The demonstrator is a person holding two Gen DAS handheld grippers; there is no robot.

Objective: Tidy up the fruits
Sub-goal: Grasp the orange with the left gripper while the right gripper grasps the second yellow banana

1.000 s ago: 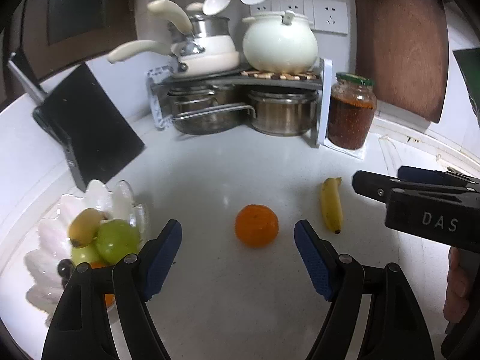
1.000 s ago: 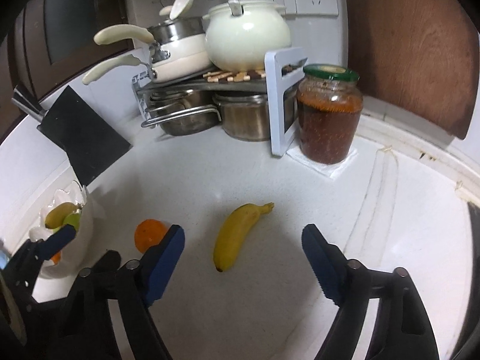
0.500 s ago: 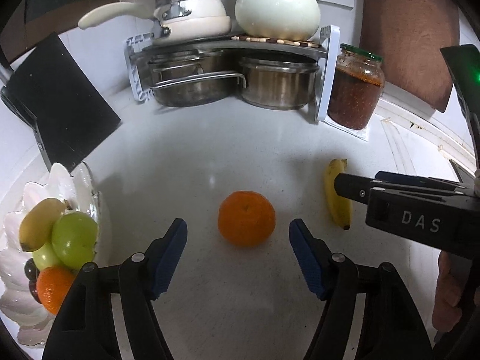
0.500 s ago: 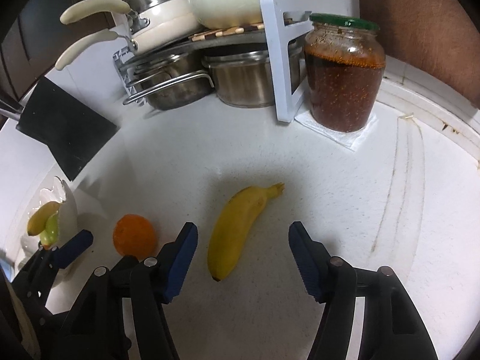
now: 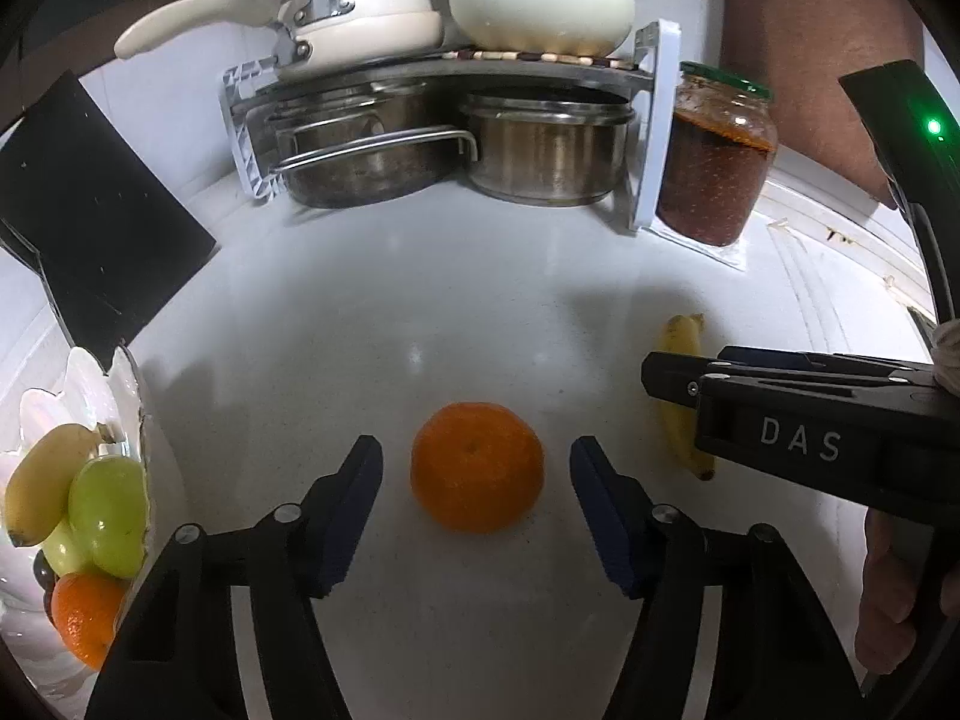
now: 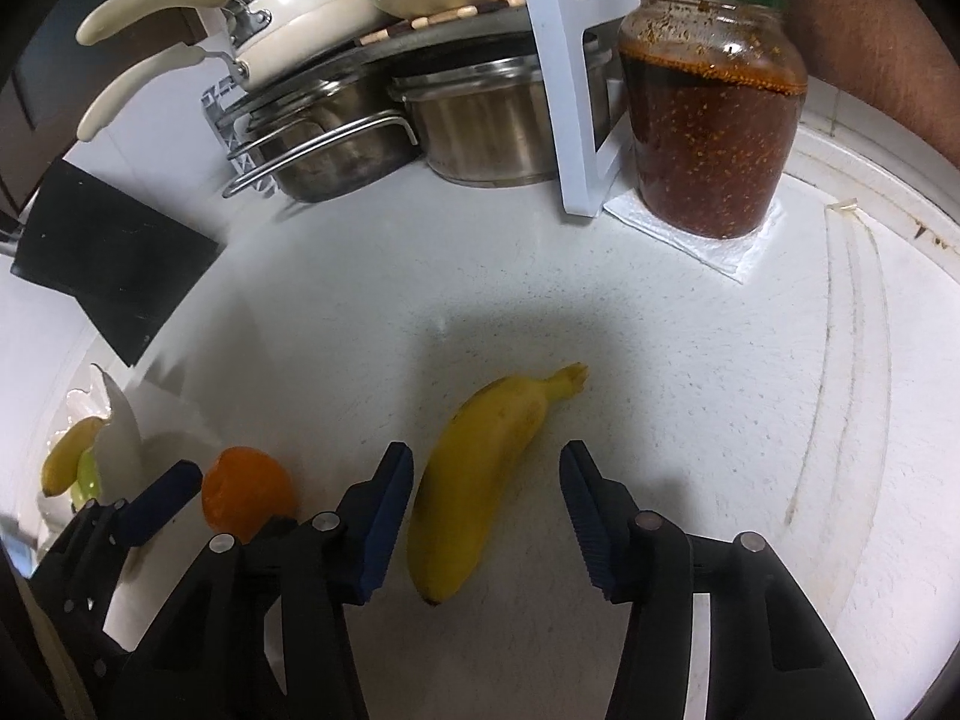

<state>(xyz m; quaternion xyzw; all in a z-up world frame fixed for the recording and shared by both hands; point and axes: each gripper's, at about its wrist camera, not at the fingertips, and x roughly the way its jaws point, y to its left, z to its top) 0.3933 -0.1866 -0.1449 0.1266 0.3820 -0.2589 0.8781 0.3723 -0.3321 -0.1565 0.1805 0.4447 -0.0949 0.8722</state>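
Observation:
An orange (image 5: 477,467) lies on the white counter between the blue pads of my left gripper (image 5: 477,510), whose jaws are closing; gaps still show on both sides of the fruit. A yellow banana (image 6: 480,474) lies between the pads of my right gripper (image 6: 487,513), also closing, with the left pad close beside it and the right pad clear of it. In the left wrist view the banana (image 5: 681,372) is partly hidden behind the right gripper's black body. A white shell-shaped fruit bowl (image 5: 36,420) at the left edge holds a banana, green fruit and an orange.
A metal rack (image 5: 456,78) with steel pots below and cream cookware on top stands at the back. A jar of red-brown paste (image 6: 711,114) sits on a paper napkin beside it. A black board (image 5: 84,204) leans at the left. A hand (image 5: 894,594) grips the right tool.
Both grippers have come down and forward over their fruits while their jaws narrowed. The orange and banana now sit between the pads and look larger; neither fruit has moved.

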